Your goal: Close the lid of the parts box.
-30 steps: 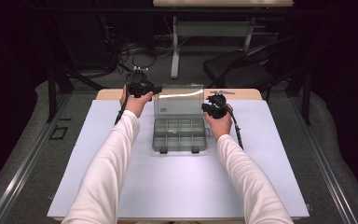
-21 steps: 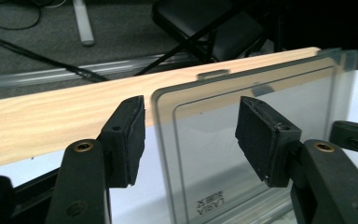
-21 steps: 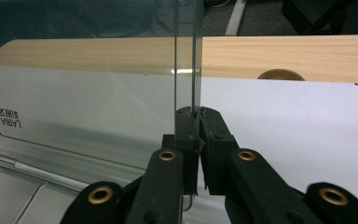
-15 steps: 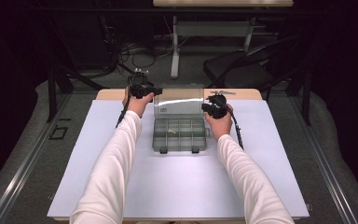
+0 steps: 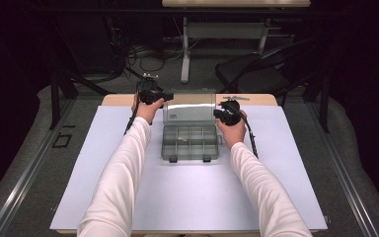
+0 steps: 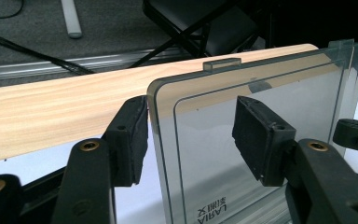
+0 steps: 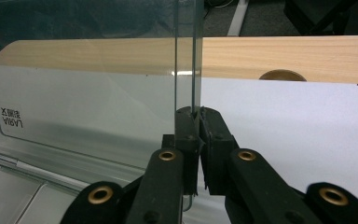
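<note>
Box (image 5: 190, 143): centre of frame on bench (image 5: 187, 207), lid (image 5: 188, 109) upright. Right tool (image 7: 198, 140): clamped on lid's side edge, steadying it. Left tool (image 6: 189, 140): jaws wide, straddling the opposite lid edge without gripping, likely as a guard.

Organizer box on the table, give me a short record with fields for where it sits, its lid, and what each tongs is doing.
box: clear organizer box on the white table cover
lid: lid raised, near upright
left tongs: left tongs open, jaws astride the lid's corner
right tongs: right tongs shut on the lid's side edge
contents: too small to tell
</note>
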The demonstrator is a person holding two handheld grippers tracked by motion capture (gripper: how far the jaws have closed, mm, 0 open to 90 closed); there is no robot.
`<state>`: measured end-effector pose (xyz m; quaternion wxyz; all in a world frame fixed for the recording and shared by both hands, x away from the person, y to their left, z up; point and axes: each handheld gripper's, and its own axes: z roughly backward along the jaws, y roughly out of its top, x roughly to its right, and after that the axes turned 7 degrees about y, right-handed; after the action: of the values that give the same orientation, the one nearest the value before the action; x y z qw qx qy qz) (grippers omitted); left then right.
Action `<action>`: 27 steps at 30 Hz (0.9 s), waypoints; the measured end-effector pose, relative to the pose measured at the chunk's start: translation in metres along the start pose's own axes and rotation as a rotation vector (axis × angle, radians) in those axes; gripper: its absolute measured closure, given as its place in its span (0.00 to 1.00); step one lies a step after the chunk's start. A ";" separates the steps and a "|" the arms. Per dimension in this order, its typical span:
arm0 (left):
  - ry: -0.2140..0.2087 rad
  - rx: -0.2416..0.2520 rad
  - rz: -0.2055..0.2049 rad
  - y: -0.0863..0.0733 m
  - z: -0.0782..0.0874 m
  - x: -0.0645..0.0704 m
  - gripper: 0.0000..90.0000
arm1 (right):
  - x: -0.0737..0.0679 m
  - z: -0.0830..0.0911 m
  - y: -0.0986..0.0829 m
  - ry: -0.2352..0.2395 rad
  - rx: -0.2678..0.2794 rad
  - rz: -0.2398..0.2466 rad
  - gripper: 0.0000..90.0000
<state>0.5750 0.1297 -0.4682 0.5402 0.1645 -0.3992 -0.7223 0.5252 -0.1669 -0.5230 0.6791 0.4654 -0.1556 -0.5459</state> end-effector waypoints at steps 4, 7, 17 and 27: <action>0.002 -0.004 -0.010 0.000 -0.001 0.000 0.53 | 0.000 0.000 0.000 -0.001 0.002 0.004 0.96; 0.017 -0.003 -0.015 -0.001 -0.001 -0.001 0.59 | 0.000 0.000 0.000 -0.001 0.003 -0.001 0.96; 0.045 -0.008 -0.036 0.000 0.001 -0.006 0.77 | -0.001 0.000 0.000 -0.004 0.003 0.004 0.96; 0.048 -0.001 -0.049 -0.001 0.004 -0.009 0.91 | -0.001 0.000 -0.001 -0.002 0.006 0.000 0.96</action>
<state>0.5745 0.1402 -0.4681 0.5318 0.1911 -0.3816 -0.7315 0.5242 -0.1663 -0.5233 0.6777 0.4668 -0.1578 -0.5459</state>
